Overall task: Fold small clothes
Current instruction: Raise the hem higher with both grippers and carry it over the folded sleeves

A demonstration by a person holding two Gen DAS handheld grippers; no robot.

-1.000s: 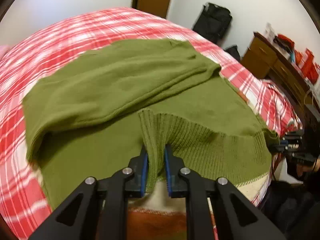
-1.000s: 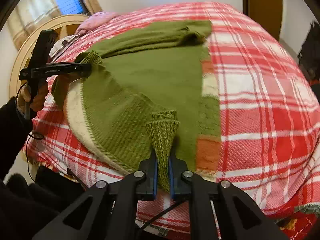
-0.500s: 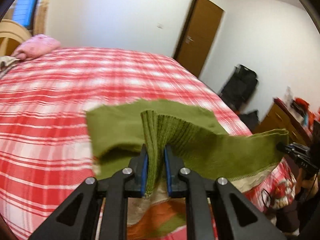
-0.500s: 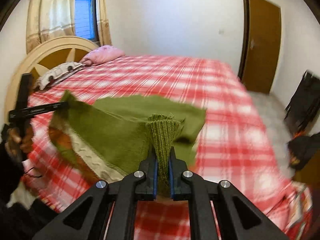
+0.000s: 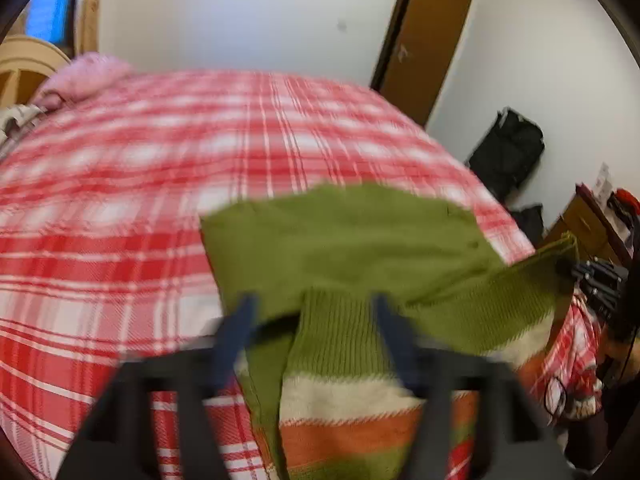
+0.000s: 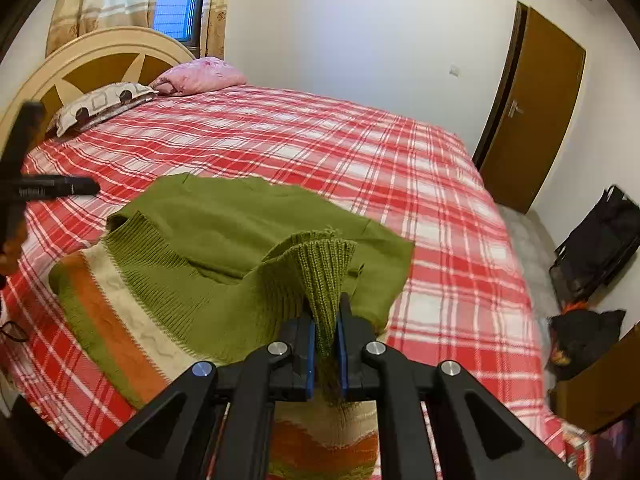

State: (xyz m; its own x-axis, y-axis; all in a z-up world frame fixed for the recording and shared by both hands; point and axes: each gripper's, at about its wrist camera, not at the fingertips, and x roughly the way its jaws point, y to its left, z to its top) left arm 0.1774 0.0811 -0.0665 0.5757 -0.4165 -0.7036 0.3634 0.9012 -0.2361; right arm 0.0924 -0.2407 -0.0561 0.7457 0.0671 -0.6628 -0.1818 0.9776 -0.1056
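Note:
A green knitted sweater (image 5: pixel 352 240) with orange and cream stripes lies on the red plaid bed (image 5: pixel 120 200), its lower part folded up over the body. My left gripper (image 5: pixel 314 308) is opening: its jaws stand wide apart, and the ribbed hem lies between them with neither pad touching it. In the right wrist view my right gripper (image 6: pixel 325 320) is shut on a bunched corner of the ribbed hem of the sweater (image 6: pixel 224 240) and holds it up off the bed. The left gripper (image 6: pixel 52 188) shows there at the far left, clear of the cloth.
A pink pillow (image 6: pixel 200 76), a patterned pillow (image 6: pixel 100 104) and a wooden headboard (image 6: pixel 100 60) stand at the far end of the bed. A brown door (image 6: pixel 532 112), a black bag (image 6: pixel 600 240) and a wooden dresser (image 5: pixel 588 224) are on the right.
Both grippers lifted the hem and carried it forward over the sweater's body. The left jaws have spread and let the hem go. The right gripper still grips its corner.

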